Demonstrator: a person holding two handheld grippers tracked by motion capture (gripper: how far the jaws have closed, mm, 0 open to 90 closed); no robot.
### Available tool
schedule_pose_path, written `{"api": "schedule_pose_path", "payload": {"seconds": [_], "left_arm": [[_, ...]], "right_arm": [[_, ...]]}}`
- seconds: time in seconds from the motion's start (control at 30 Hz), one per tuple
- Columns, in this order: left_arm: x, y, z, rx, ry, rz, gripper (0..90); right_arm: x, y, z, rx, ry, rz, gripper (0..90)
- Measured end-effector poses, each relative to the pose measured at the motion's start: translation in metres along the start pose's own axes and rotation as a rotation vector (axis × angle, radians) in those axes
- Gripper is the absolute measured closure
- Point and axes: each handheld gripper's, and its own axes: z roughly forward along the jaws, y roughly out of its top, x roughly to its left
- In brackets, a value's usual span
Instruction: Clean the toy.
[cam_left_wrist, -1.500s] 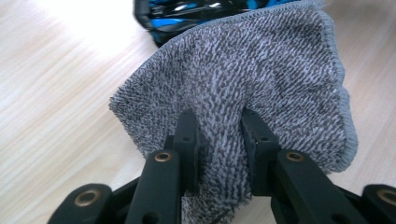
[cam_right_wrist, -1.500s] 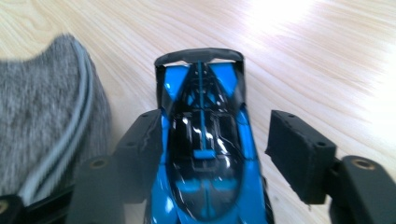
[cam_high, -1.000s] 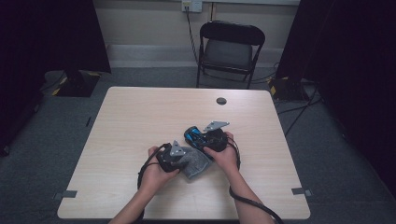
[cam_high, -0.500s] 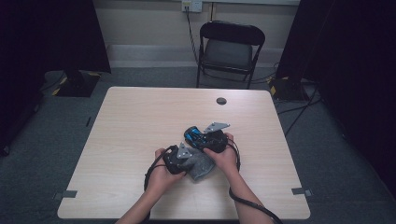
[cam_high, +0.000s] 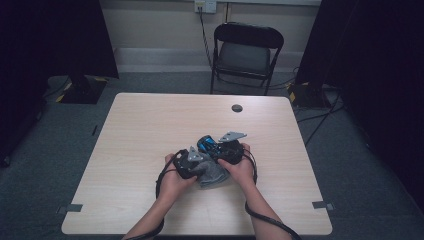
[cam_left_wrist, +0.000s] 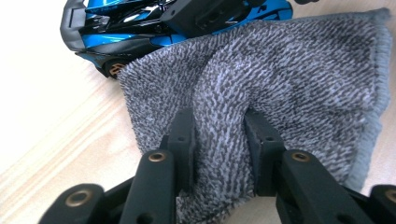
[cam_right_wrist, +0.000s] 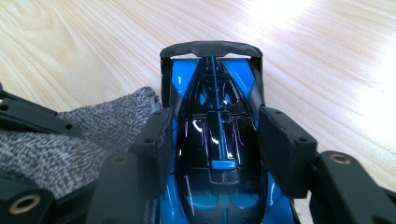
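Mid-table, our right gripper (cam_right_wrist: 212, 140) clamps the blue toy car (cam_right_wrist: 212, 116) by its flanks; our left gripper (cam_left_wrist: 219, 140) pinches a fold of the grey cloth (cam_left_wrist: 289, 79) touching it. Bare table (cam_high: 150, 125) surrounds both.

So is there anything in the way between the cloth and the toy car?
Nothing visible. The left gripper pinches a fold of the grey cloth, and the cloth's edge already lies against the blue toy car, which the right gripper clamps by its sides on the table.
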Motion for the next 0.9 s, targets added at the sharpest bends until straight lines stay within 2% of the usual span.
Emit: {"api": "schedule_pose_path", "payload": {"seconds": [0.17,0.53,0.9], "left_arm": [[0.004,0.001,0.0,0.003,0.005,-0.017,70.1],[0.017,-0.001,-0.001,0.008,0.058,-0.034,70.6],[0.031,-0.003,-0.003,0.015,0.088,-0.052,70.7]], "right_arm": [[0.0,0.0,0.0,-0.004,-0.001,0.003,46.1],[0.0,-0.003,0.0,-0.019,-0.001,0.007,46.2],[0.0,-0.003,0.0,-0.021,-0.003,0.011,46.2]]}}
